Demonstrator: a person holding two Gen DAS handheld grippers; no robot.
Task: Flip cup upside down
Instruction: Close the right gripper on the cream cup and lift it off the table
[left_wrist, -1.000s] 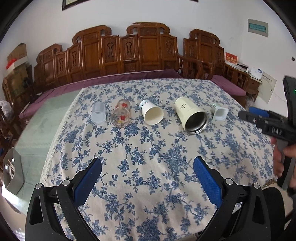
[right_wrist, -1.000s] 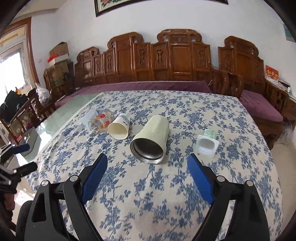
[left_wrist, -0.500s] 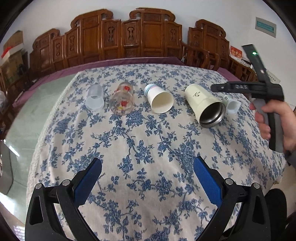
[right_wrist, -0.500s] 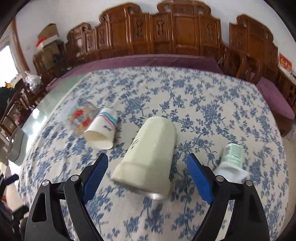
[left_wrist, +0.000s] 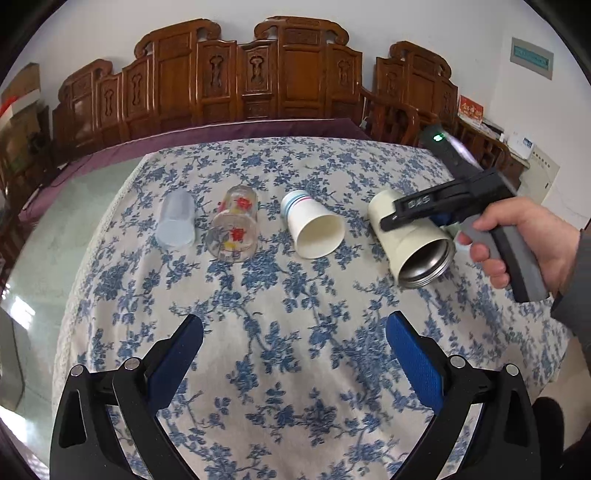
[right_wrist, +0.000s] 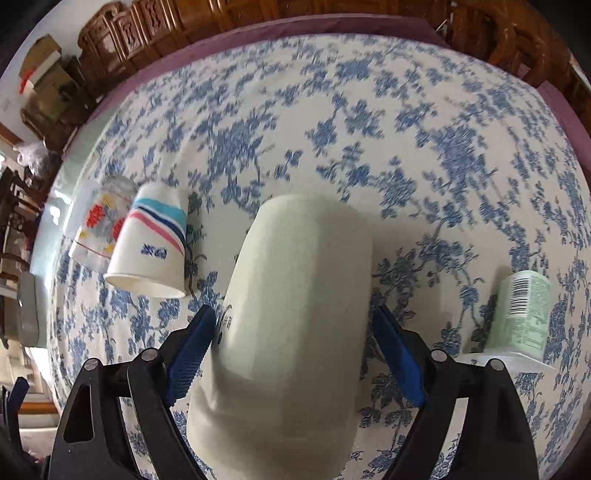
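Note:
A cream steel-lined cup lies on its side on the floral tablecloth, mouth toward me. In the right wrist view the cup fills the gap between the blue pads. My right gripper is open and straddles the cup from above; whether the pads touch it I cannot tell. It also shows in the left wrist view, held by a hand. My left gripper is open and empty above the near part of the table.
A paper cup, a printed glass and a frosted plastic cup lie on their sides in a row to the left. A small green-labelled bottle lies right of the cream cup. Carved wooden chairs stand behind the table.
My right gripper has moved forward and down over the cream cup, so its open fingers now straddle it. My left gripper has stayed open over the near table.

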